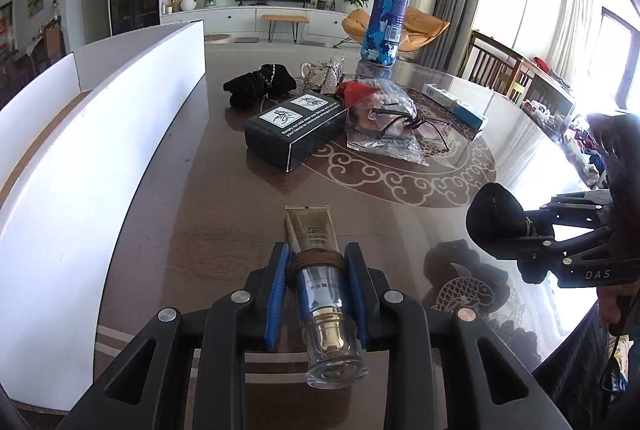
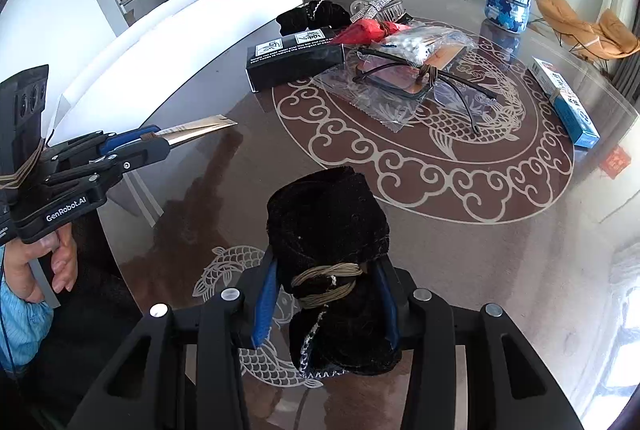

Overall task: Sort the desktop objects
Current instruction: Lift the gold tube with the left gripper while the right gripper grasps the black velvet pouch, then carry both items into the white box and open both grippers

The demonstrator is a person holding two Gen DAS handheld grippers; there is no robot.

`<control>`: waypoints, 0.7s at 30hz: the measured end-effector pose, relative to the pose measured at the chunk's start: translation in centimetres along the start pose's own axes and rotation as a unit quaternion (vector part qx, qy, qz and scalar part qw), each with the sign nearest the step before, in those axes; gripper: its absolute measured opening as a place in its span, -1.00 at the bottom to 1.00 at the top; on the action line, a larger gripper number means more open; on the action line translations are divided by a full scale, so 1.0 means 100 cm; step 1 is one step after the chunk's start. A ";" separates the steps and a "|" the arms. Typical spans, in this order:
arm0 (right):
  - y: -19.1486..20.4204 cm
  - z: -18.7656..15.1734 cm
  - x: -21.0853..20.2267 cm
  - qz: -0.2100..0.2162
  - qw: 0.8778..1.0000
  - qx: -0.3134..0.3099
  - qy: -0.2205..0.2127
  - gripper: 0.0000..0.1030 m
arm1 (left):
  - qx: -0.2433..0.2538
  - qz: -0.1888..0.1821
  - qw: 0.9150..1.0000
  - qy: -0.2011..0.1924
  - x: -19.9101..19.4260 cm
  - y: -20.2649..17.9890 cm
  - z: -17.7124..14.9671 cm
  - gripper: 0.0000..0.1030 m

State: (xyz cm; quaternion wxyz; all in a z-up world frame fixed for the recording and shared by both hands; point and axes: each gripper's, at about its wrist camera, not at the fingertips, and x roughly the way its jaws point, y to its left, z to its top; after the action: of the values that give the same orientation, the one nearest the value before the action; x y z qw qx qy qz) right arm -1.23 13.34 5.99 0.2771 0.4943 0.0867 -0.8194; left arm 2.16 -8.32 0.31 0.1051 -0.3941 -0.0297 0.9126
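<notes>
Two hand-held black grippers with blue pads hang over a glossy dark-brown round table (image 2: 520,230) inlaid with pale cloud scrolls and fish. The left gripper (image 1: 317,286) pinches a gold squeeze tube with a clear cap (image 1: 320,290) across its silvery middle, where a brown band is wound round it; the tube's crimped end points toward the far side of the table, lifted off the surface. The right gripper (image 2: 326,294) is clamped on a black velvet hair scrunchie with a beige elastic (image 2: 328,262), which bulges out beyond the pads.

Toward the table's far middle lie a black rectangular box with white print (image 1: 294,133), a clear plastic bag holding beads and cords (image 1: 384,121) just right of it, a second black velvet scrunchie (image 1: 258,85) behind the box, and a rhinestone hair clip (image 1: 328,73) near that. A tall blue-and-white camouflage bottle (image 1: 386,9) stands upright at the far edge. A blue-and-white carton (image 2: 568,101) lies at the right. White divider boards (image 1: 100,133) stand along the left.
</notes>
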 end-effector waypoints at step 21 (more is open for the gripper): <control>0.165 0.156 -0.012 0.132 0.981 -0.084 -0.111 -0.16 | -0.134 0.120 0.978 -0.109 -0.137 0.174 0.059 -0.45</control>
State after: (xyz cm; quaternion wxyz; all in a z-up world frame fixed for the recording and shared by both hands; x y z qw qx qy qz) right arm -3.75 -6.45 16.90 0.4315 0.3821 0.0574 -0.8152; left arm 4.15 -28.11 11.74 -0.0625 -0.3037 -0.1154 0.9437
